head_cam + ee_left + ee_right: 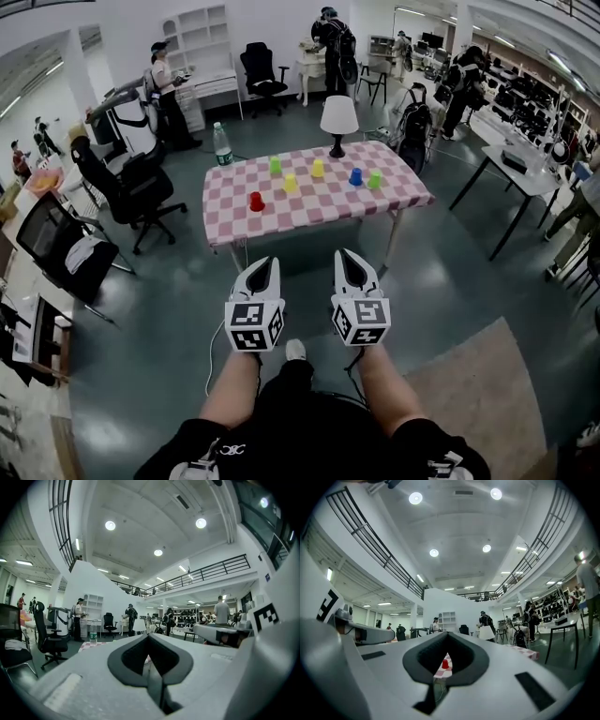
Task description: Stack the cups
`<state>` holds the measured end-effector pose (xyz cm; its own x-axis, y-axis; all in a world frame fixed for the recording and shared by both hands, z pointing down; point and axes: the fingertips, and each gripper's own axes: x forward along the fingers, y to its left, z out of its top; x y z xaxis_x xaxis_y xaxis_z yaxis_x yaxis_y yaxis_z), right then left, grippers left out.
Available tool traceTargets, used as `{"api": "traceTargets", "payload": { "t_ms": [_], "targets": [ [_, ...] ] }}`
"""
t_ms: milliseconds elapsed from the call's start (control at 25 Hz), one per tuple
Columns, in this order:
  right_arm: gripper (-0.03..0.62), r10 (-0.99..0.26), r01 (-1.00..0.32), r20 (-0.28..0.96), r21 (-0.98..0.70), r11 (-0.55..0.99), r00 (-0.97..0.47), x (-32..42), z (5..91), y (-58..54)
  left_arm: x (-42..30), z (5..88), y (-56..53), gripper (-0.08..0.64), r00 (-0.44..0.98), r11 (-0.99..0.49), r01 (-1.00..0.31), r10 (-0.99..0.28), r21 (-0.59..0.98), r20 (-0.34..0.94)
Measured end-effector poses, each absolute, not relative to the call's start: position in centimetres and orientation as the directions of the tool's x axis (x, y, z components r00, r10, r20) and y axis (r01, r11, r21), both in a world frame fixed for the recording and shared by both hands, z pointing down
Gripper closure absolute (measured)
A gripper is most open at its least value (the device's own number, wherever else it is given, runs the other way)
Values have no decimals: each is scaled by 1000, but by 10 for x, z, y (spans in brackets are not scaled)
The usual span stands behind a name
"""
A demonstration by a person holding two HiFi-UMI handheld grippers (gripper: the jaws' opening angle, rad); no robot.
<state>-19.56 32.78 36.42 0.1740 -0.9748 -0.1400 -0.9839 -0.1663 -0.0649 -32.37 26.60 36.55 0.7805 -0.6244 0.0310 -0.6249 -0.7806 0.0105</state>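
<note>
- Left gripper and right gripper: fingers closed, holding nothing, well apart from the surface.
- Reaching in without opening could topple the red cup.

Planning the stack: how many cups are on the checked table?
6: red cup nearest; lower yellow cup centre; left green cup and upper yellow cup at back; blue cup and right green cup rightward. None seems hidden.

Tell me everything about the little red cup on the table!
The red cup is small, plain and looks like plastic. It stands alone on the pink-and-white checked tablecloth, nearest the table's front edge, apart from the other coloured cups behind it. It seems wider at the bottom, so it is probably upside down. Nothing touches it but the cloth.
</note>
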Motion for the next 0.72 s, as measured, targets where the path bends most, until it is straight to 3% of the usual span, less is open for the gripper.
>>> {"api": "traceTargets", "payload": {
  "t_ms": [720],
  "targets": [
    [592,-977,-988,-153,-47,-145,151,-120,376,182,-246,377,126,545,786,-786,-618,-618,5,4]
  ]
}}
